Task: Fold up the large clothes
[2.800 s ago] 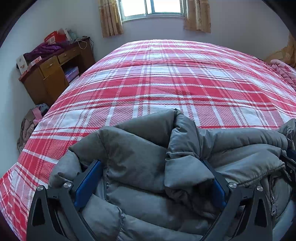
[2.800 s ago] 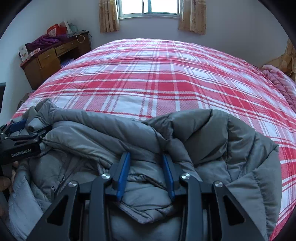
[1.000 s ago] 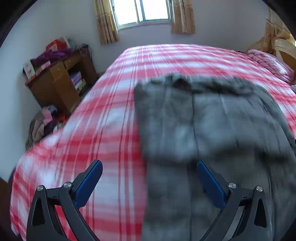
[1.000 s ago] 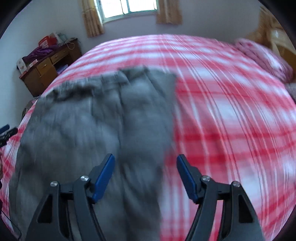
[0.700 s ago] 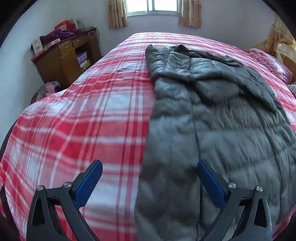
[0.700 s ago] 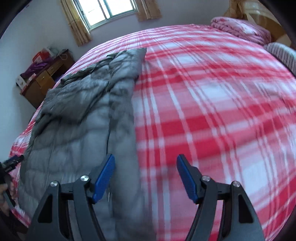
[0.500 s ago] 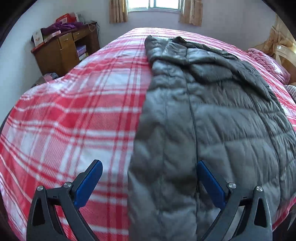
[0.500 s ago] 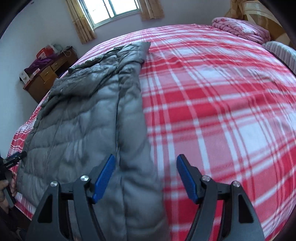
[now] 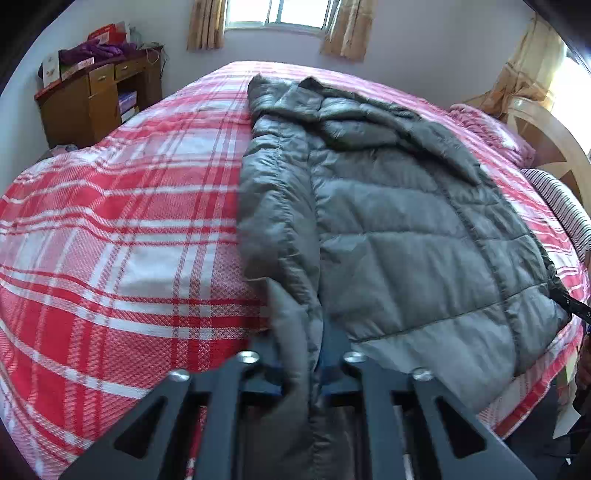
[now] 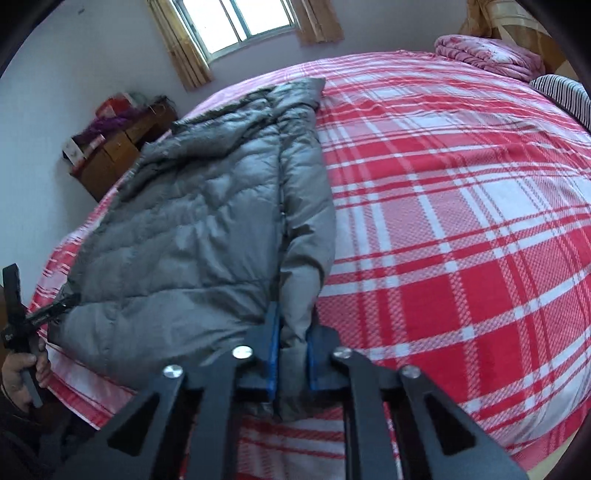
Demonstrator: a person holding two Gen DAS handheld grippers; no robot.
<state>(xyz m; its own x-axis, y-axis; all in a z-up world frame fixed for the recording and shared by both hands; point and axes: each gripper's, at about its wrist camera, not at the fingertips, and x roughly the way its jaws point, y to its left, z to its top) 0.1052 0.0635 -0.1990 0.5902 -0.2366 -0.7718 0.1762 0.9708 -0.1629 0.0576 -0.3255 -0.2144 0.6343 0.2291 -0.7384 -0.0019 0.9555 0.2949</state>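
Left wrist view shows the left gripper (image 9: 301,363) closed on the near left edge of the grey padded jacket (image 9: 388,229); its two blue pads are pressed on a thick fold of the fabric, with only that fold between them. In the right wrist view the right gripper (image 10: 291,354) is also nearly closed, and it pinches the near right edge of the jacket, where a sleeve or side panel lies along the body. The jacket lies spread lengthwise on the red plaid bed cover (image 9: 122,229), with the hood end far away toward the window (image 9: 280,13) and the hem at the near edge of the bed. It takes the left part of the bed when seen from the right gripper, and the rest of the cover is bare.

The fold itself is judged as not begun yet; both grips are at the near corners only. Several things could go wrong from here. The padded fabric is slippery and thick, so a pinch on one small fold may slide out when the jacket is lifted. If one hand rises faster than the other, the jacket may twist and the fold line becomes crooked. The hem is close to the edge of the bed, so a slip could let this end hang down.
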